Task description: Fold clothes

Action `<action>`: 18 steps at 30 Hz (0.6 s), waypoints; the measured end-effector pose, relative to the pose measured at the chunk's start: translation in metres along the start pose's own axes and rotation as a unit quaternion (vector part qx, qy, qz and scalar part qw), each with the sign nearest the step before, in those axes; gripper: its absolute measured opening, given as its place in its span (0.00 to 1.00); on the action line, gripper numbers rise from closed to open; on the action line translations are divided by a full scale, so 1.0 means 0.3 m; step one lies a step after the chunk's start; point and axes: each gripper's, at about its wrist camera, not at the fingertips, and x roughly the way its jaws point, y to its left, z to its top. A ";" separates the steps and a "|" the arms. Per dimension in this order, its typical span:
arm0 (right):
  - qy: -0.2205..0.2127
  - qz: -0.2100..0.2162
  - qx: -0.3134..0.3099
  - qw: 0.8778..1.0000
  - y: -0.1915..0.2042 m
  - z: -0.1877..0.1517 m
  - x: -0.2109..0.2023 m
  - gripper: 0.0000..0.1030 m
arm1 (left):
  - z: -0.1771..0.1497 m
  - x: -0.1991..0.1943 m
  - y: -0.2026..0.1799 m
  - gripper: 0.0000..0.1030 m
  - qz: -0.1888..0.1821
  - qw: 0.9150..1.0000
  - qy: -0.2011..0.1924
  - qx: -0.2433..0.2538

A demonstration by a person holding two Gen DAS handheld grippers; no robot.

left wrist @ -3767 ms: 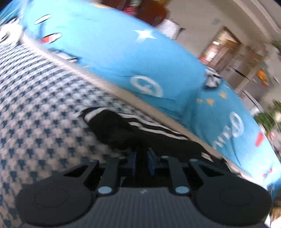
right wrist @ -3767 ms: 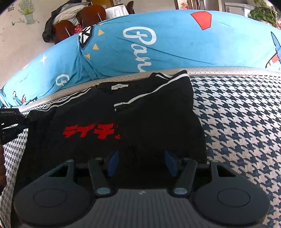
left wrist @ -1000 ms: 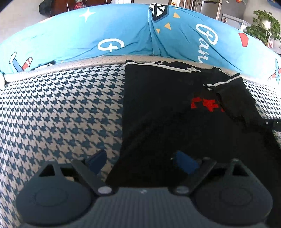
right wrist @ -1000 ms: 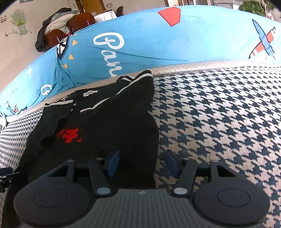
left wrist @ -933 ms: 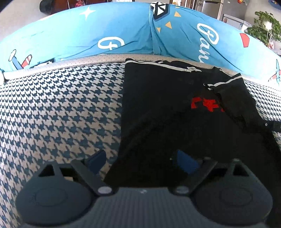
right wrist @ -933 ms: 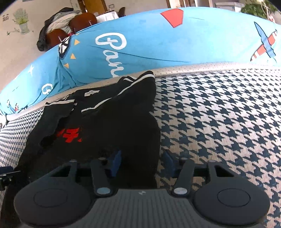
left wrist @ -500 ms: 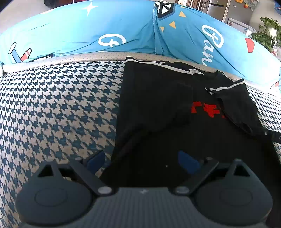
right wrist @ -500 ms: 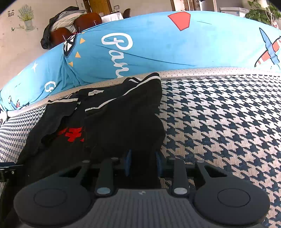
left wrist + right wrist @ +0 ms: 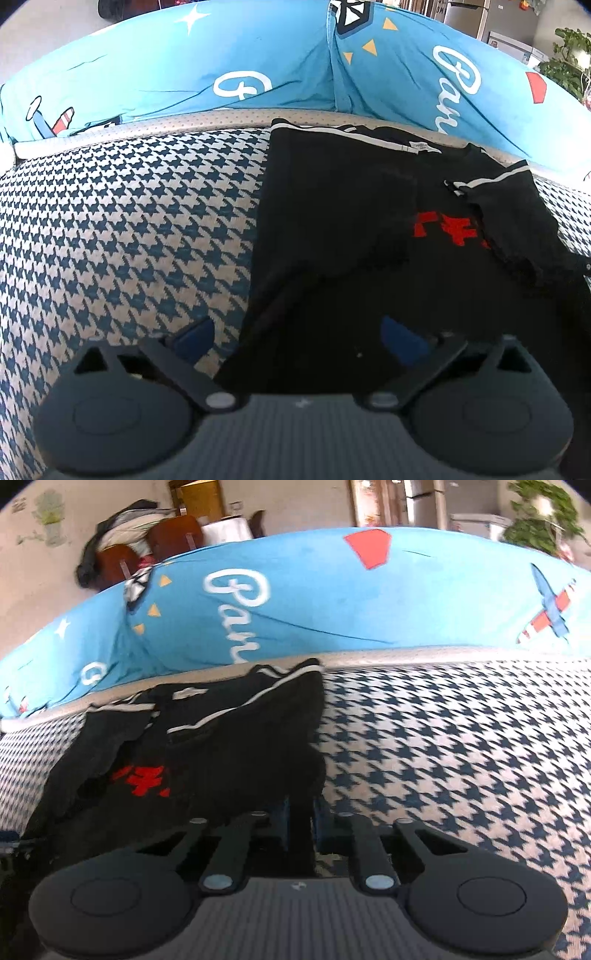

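Black shirt on houndstooth cushion, right tool pinching hem

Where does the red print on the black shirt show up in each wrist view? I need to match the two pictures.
Left wrist view: the red print sits right of centre, on the black shirt, partly covered by a folded sleeve.
Right wrist view: the red print sits left of centre, above the closed fingers.
Shared landmark: the white collar label near the blue cushion.
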 end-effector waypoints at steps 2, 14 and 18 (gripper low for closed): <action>0.013 0.007 0.030 0.999 -0.022 -0.001 0.013 0.50 | 0.001 0.003 -0.001 1.00 0.002 1.000 0.002 0.001; 0.034 -0.002 0.013 0.999 0.018 -0.014 0.047 0.66 | -0.009 0.043 -0.008 1.00 0.014 1.000 0.023 0.005; 0.034 -0.009 0.003 0.999 0.033 -0.019 0.049 0.69 | -0.026 0.045 -0.012 1.00 0.015 1.000 0.009 0.015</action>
